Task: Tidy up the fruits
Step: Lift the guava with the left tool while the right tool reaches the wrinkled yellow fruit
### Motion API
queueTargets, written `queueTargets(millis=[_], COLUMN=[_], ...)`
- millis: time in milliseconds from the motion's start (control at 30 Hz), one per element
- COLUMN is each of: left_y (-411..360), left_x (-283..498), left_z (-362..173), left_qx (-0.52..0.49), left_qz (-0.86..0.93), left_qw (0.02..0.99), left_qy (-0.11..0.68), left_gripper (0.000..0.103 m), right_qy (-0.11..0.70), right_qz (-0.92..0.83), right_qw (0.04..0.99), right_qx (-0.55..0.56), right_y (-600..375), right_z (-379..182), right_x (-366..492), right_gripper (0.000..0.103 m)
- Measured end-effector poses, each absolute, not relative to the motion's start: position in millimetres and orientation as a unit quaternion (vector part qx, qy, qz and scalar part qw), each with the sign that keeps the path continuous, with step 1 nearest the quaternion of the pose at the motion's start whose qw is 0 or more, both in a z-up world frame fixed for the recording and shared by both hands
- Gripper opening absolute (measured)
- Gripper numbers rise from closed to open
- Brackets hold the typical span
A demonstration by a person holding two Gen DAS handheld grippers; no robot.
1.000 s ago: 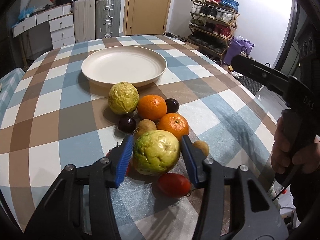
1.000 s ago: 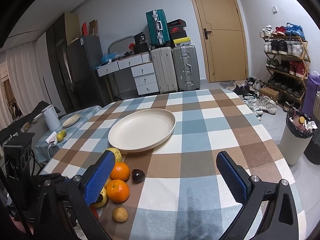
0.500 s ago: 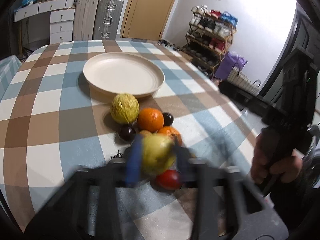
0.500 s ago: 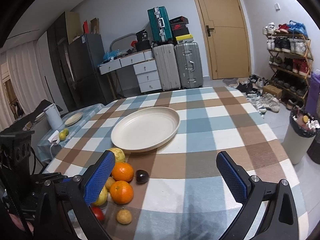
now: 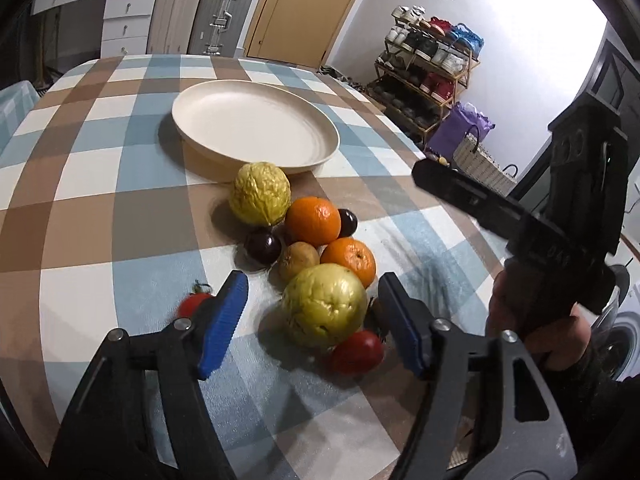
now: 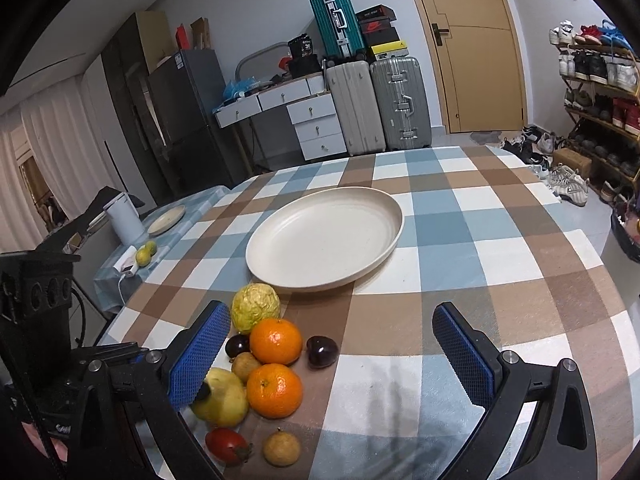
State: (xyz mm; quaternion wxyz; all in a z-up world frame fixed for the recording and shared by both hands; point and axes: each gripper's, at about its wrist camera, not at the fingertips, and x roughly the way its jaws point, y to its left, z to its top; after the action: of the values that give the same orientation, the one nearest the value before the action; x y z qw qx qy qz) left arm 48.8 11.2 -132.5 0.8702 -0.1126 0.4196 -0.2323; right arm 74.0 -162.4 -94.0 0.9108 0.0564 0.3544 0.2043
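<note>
A pile of fruit lies on the checked tablecloth in front of the cream plate [image 5: 256, 126] [image 6: 324, 240], which holds nothing. My left gripper [image 5: 314, 316] straddles a yellow-green guava [image 5: 325, 306] [image 6: 220, 398]. Its jaws are opening, and the blue pads [image 5: 224, 322] stand clear of the guava, which rests on the cloth. Around the guava lie two oranges [image 5: 313, 221] [image 5: 349, 256], a wrinkled yellow fruit [image 5: 260, 194], dark plums [image 5: 263, 244], a brown fruit [image 5: 298, 260] and two tomatoes [image 5: 357, 352] [image 5: 192, 305]. My right gripper [image 6: 332, 356] hangs open with nothing between its fingers, just right of the pile, near a plum [image 6: 322, 351].
The round table's edge [image 6: 624, 320] drops off at the right, with a shoe rack [image 6: 600, 92] beyond it. Suitcases [image 6: 376, 104] and drawers stand behind the table. A side table [image 6: 160, 236] with a kettle and small plate is at the left. A hand [image 5: 536, 320] holds the right gripper.
The left gripper closed on the guava half a second ago and now stands wide apart, with the guava back on the cloth. The right gripper moved closer to the fruit pile.
</note>
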Motion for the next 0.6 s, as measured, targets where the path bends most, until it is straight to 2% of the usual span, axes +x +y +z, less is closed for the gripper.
queueTargets(millis=[233,300,333,600], left_y=[-2.6,-6.8,-8.4,-0.7], left_x=[48.1,47.9,47.9,49.6], left_z=[-140.6,-143.6,-145.3,-143.1], left_qx=[-0.085,-0.079,-0.073,-0.087], left_qz=[-0.236,-0.242,-0.24,-0.249], left_qw=[0.87,0.867,0.868,0.867], left_qy=[0.424,0.428,0.43,0.422], left_gripper=[0.063,0.049,0.046,0.046], right_qy=[0.344,0.345,0.347,0.356], right_qz=[0.2,0.199,0.2,0.21], right_qw=[0.915,0.915,0.914,0.909], right_qx=[0.064,0.064,0.064,0.056], right_y=[-170.9,-171.7,-171.6,-163.3], right_z=[-88.3,-88.8,-89.3,-90.6], right_x=[68.1,67.7,67.7,71.3], right_gripper=[0.103,0.103,0.103,0.103])
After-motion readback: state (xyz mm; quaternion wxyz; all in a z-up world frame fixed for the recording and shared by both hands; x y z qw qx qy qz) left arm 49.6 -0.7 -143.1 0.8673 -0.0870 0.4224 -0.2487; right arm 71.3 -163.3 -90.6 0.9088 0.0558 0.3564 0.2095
